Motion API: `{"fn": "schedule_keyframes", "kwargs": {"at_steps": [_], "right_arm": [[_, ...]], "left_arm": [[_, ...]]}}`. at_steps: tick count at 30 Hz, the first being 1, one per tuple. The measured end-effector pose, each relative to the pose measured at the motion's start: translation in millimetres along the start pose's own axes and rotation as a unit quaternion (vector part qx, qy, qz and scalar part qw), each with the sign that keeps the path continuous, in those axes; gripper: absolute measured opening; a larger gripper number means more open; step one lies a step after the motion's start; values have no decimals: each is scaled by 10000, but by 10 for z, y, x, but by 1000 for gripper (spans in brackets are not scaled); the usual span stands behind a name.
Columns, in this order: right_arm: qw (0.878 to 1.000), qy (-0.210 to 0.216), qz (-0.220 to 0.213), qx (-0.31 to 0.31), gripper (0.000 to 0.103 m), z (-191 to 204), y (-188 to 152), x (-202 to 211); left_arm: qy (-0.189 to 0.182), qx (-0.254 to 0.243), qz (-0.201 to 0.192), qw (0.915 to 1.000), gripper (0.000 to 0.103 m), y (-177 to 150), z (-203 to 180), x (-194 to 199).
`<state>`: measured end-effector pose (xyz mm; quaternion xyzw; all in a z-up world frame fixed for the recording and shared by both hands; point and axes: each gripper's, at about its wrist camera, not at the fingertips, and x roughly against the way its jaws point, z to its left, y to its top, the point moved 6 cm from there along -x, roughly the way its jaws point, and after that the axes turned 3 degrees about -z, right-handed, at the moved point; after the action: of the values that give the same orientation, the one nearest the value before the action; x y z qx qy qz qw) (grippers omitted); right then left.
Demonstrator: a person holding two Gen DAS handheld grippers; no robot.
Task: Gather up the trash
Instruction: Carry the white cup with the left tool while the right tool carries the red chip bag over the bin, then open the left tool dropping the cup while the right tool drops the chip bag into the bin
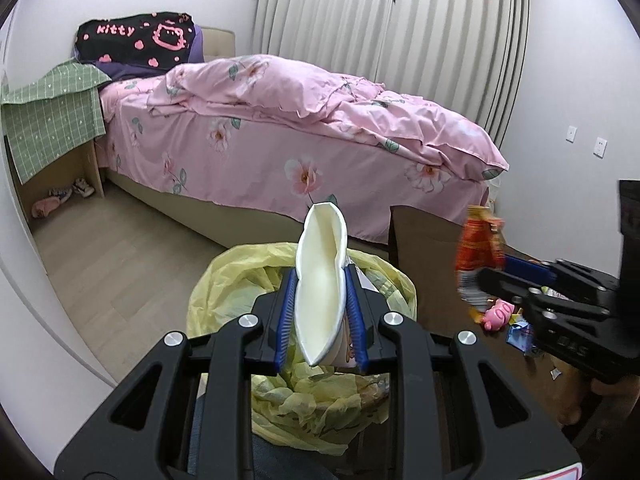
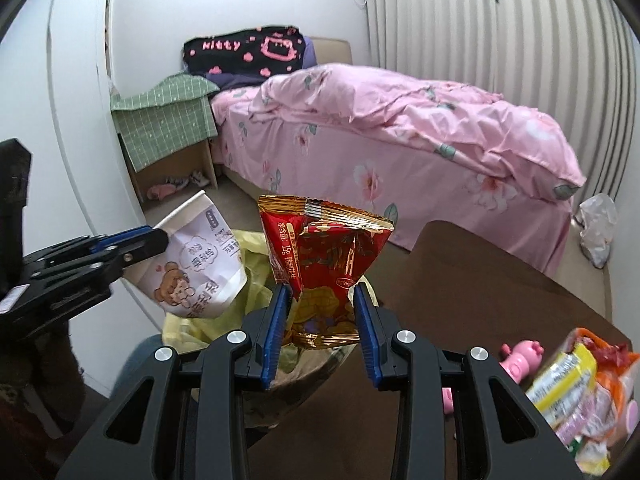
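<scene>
My left gripper (image 1: 320, 276) is shut on a squashed white paper cup (image 1: 320, 280), held over the trash bin lined with a yellow bag (image 1: 224, 280). The right wrist view shows that cup (image 2: 200, 264) with a bear print, pinched by the left gripper (image 2: 160, 240). My right gripper (image 2: 322, 292) is shut on a red and gold snack packet (image 2: 324, 248) above the yellow bag (image 2: 256, 264). From the left wrist view the packet (image 1: 478, 248) hangs at the right gripper (image 1: 492, 276), to the right of the bin.
A brown table (image 2: 480, 280) carries a pink toy (image 2: 520, 356) and several snack wrappers (image 2: 580, 384). Behind stands a bed with a pink floral quilt (image 1: 320, 112), a nightstand under a green cloth (image 1: 56, 120), and curtains (image 1: 380, 20). A crumpled bag (image 2: 598, 224) lies on the floor.
</scene>
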<state>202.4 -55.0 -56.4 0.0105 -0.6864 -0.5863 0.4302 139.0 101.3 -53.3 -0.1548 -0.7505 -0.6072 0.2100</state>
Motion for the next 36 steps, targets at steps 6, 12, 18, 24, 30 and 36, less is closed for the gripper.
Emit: {"fn": "schedule_keyframes", "kwargs": {"at_steps": [6, 12, 18, 24, 30, 36], "right_arm": [[9986, 291, 400, -173, 32, -63, -44, -422], [9970, 499, 553, -186, 32, -11, -70, -739], [9955, 637, 655, -269, 33, 43, -107, -863], [9945, 639, 770, -300, 33, 59, -147, -936], [9939, 717, 751, -367, 37, 55, -155, -949], [9922, 808, 743, -590, 44, -1, -194, -904]], "left_arm": [[147, 227, 350, 9990, 23, -113, 60, -349], [688, 201, 448, 9964, 23, -154, 187, -546], [734, 274, 613, 9950, 23, -263, 260, -675], [636, 410, 763, 9942, 24, -347, 283, -715], [500, 621, 750, 9940, 26, -318, 317, -690], [411, 867, 589, 9936, 40, -224, 370, -597]]}}
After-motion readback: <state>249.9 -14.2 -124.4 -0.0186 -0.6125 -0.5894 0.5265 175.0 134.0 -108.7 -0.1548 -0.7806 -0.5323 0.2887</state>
